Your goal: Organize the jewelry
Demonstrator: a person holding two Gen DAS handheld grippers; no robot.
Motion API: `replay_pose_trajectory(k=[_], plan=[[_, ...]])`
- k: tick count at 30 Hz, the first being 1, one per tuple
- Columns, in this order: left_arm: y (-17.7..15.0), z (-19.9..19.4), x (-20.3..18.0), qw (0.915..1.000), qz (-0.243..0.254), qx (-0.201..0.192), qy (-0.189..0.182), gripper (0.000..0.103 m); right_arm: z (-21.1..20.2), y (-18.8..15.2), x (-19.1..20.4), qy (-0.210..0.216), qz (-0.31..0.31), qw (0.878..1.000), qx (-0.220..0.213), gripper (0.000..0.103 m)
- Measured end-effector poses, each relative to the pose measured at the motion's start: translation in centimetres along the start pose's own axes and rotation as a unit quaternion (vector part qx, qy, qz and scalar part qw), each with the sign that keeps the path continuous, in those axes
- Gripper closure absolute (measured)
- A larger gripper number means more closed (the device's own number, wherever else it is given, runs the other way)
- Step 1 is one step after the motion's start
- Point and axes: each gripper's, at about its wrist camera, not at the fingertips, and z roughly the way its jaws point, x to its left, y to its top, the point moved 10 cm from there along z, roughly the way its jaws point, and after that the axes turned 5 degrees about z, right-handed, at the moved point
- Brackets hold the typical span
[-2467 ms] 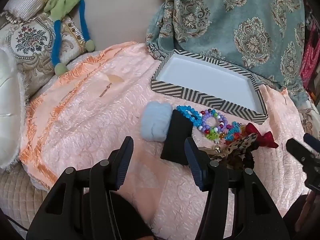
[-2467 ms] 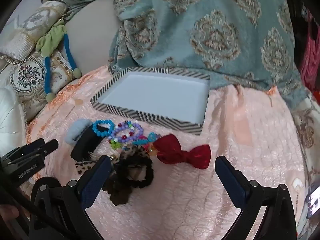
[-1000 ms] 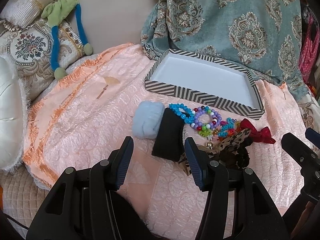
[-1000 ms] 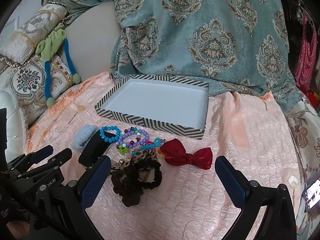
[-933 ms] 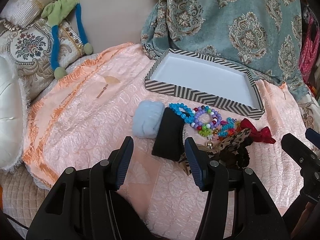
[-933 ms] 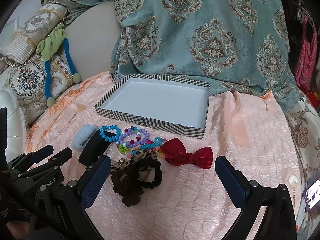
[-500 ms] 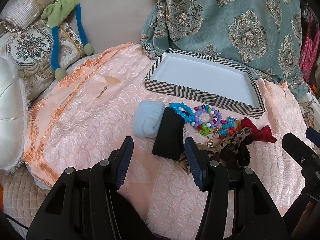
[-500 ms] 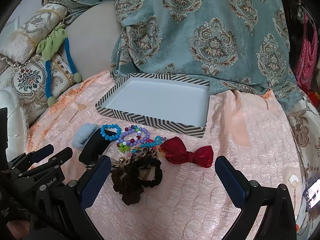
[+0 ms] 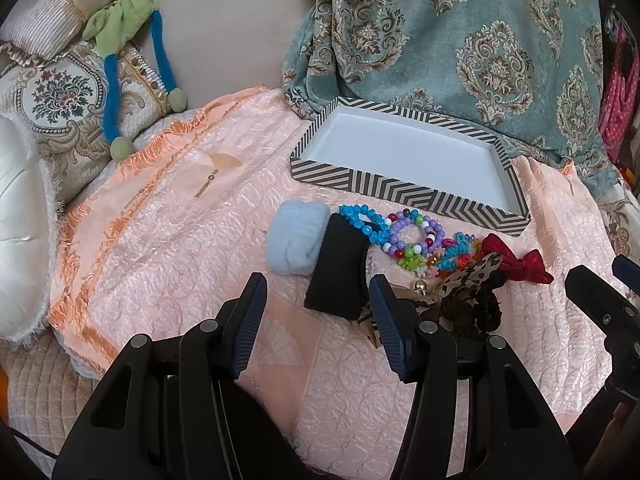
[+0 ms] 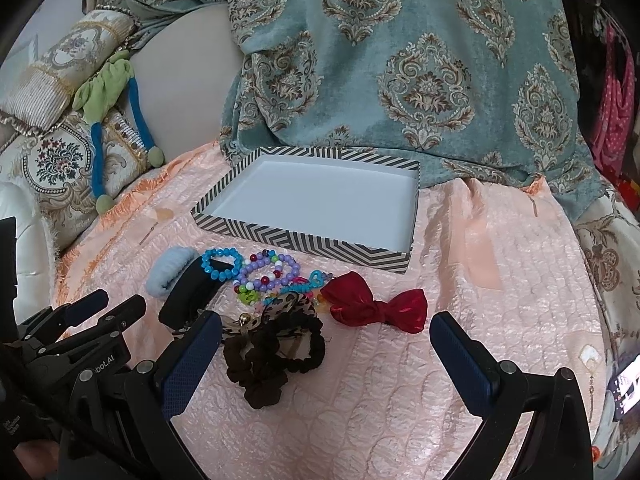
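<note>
An empty white box with a black-and-white zigzag rim (image 9: 404, 190) (image 10: 296, 240) sits on the pink quilted cloth. In front of it lies a pile: a light blue scrunchie (image 9: 294, 240) (image 10: 166, 274), a black band (image 9: 336, 272) (image 10: 190, 296), a blue bead bracelet (image 9: 362, 220) (image 10: 222, 264), a purple bead bracelet (image 9: 414, 234) (image 10: 270, 272), a red bow (image 9: 516, 260) (image 10: 374, 304), a leopard bow (image 10: 292, 306) and a dark brown scrunchie (image 10: 272, 354). My left gripper (image 9: 316, 312) is open, just short of the black band. My right gripper (image 10: 326, 340) is wide open, near the brown scrunchie.
A teal patterned curtain (image 10: 400, 60) hangs behind the box. Embroidered cushions (image 9: 60, 100) and a green-and-blue plush (image 9: 120, 28) lie at the left. A white fluffy pillow (image 9: 20, 240) is at the far left. The pink cloth (image 10: 500, 280) spreads to the right.
Both grippers pulled back and up a little from 2.5 s ago, so the pile sits further ahead; since then almost nothing moved. Both stay open.
</note>
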Motion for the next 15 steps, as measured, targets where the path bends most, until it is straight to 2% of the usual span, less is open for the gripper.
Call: replay_pose_trajectory(k=[15], plan=[[-0.15, 0.25, -0.51, 0.9999, 0.012, 0.003, 0.001, 0.05, 0.23, -0.31, -0.09, 0.002, 0.0, 1.0, 0.005, 0.0]])
